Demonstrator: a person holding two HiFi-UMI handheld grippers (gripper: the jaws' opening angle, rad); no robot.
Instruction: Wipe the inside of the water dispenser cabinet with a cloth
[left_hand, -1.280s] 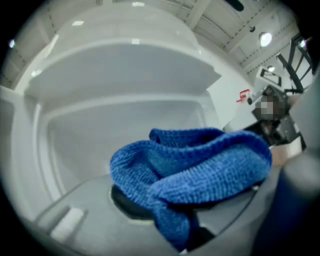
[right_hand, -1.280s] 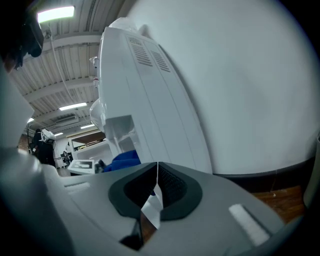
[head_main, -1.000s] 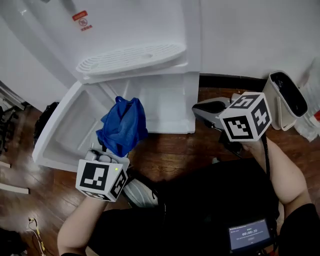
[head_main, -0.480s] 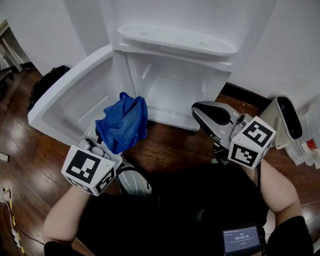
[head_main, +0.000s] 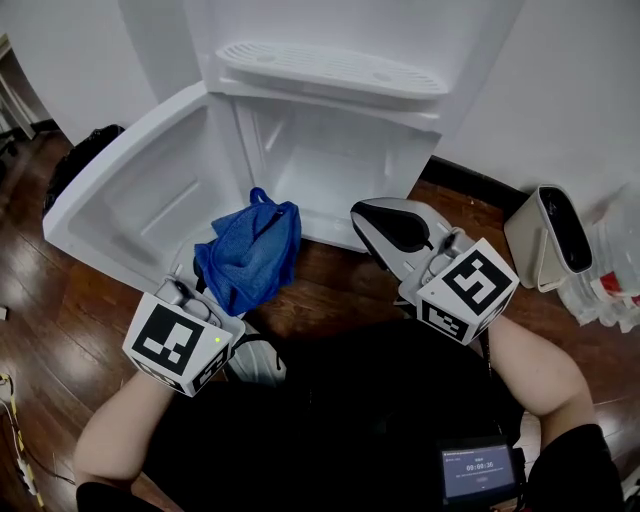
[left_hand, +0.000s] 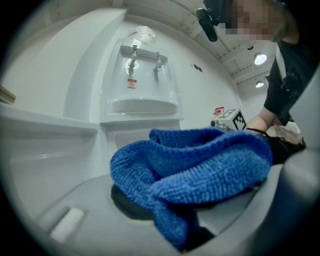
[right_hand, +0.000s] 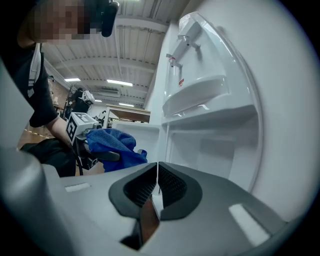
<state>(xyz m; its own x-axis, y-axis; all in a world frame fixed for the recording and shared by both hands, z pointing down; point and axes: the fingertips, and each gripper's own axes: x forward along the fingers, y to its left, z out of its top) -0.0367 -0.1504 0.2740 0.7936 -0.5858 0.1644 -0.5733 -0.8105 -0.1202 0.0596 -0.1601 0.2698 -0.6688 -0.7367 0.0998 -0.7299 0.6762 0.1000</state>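
The white water dispenser stands ahead with its lower cabinet (head_main: 335, 165) open and its door (head_main: 125, 205) swung out to the left. A crumpled blue cloth (head_main: 250, 255) hangs in front of the cabinet's opening, low and to the left, with my left gripper (head_main: 228, 290) shut on it. The cloth (left_hand: 200, 170) fills the left gripper view and hides the fingertips. My right gripper (head_main: 368, 218) is shut with nothing in it, just right of the cloth and before the cabinet's lower edge. In the right gripper view its jaws (right_hand: 158, 187) meet, facing the cabinet's inside (right_hand: 210, 150).
The drip tray (head_main: 330, 70) juts out above the cabinet. A pale bin (head_main: 550, 235) stands on the wooden floor at the right, with plastic bags (head_main: 610, 285) beyond it. A dark bag (head_main: 80, 160) lies behind the door at left.
The right gripper has rolled and shifted left toward the cabinet's front. The left gripper has edged toward the cabinet, still holding the cloth. The head view has swung to face the open cabinet.
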